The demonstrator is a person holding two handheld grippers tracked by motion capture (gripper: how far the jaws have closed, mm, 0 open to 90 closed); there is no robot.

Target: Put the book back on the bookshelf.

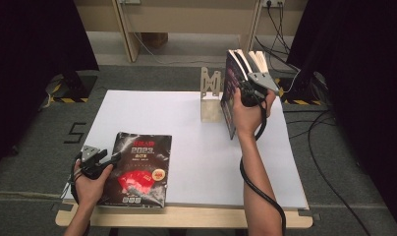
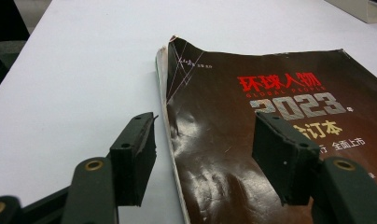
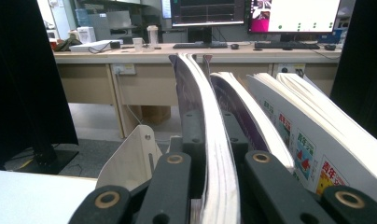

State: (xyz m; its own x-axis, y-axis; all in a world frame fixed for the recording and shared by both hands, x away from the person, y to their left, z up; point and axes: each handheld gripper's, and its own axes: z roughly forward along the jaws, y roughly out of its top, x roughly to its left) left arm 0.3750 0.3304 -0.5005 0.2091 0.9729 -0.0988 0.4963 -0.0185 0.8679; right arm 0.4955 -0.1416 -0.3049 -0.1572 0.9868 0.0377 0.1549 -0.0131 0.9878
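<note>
- Right hand-held gripper [image 1: 246,73] was clamped on an upright dark-covered magazine [image 1: 232,93] at the white table's [image 1: 196,147] 1 o'clock, beside the pale wooden bookend [image 1: 211,96].
- Left hand-held gripper [image 2: 203,149], jaws wide and holding nothing, straddled the glossy black flat magazine's [image 1: 140,169] spine edge at 7 o'clock; its long axis ran 12-to-6.

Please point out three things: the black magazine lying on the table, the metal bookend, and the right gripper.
black magazine [image 1: 137,169], high view, middle of its cover.
metal bookend [image 1: 211,93], high view, its upright plate.
right gripper [image 3: 206,154], right gripper view, between its jaws, shut on an upright magazine.
</note>
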